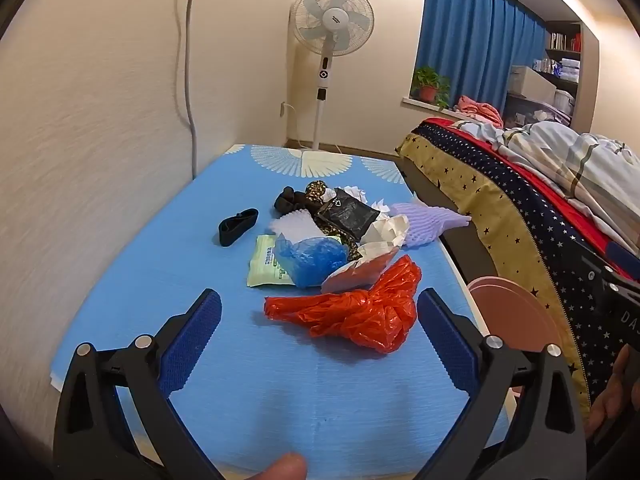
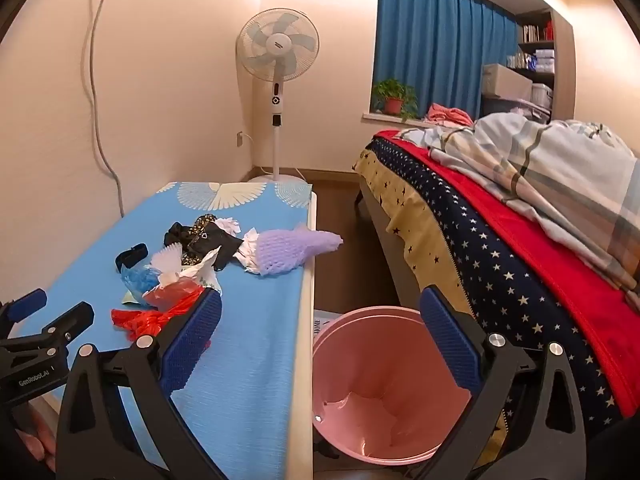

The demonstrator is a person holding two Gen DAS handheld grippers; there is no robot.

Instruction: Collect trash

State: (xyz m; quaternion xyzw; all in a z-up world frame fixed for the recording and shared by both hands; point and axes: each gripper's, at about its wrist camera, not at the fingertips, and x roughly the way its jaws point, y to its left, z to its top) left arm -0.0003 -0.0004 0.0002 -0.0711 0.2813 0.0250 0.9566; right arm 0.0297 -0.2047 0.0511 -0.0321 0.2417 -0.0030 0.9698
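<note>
A pile of trash lies on the blue-covered table (image 1: 160,280): a red plastic bag (image 1: 360,312) nearest, a blue plastic bag (image 1: 310,258), a green wipes pack (image 1: 264,264), white paper (image 1: 386,232), a black packet (image 1: 348,214), purple foam netting (image 1: 428,220) and a black strap (image 1: 236,226). My left gripper (image 1: 320,304) is open and empty, just short of the red bag. My right gripper (image 2: 320,304) is open and empty above the pink bin (image 2: 384,384), which stands on the floor beside the table (image 2: 256,320) and holds white paper. The left gripper (image 2: 36,316) shows at the right wrist view's left edge.
A bed (image 2: 520,240) with star-patterned cover and a rumpled quilt runs along the right, close to the bin. A standing fan (image 2: 278,48) is by the far wall. A cable (image 1: 188,80) hangs down the left wall. Blue curtains (image 2: 436,36) and a potted plant (image 2: 394,98) are behind.
</note>
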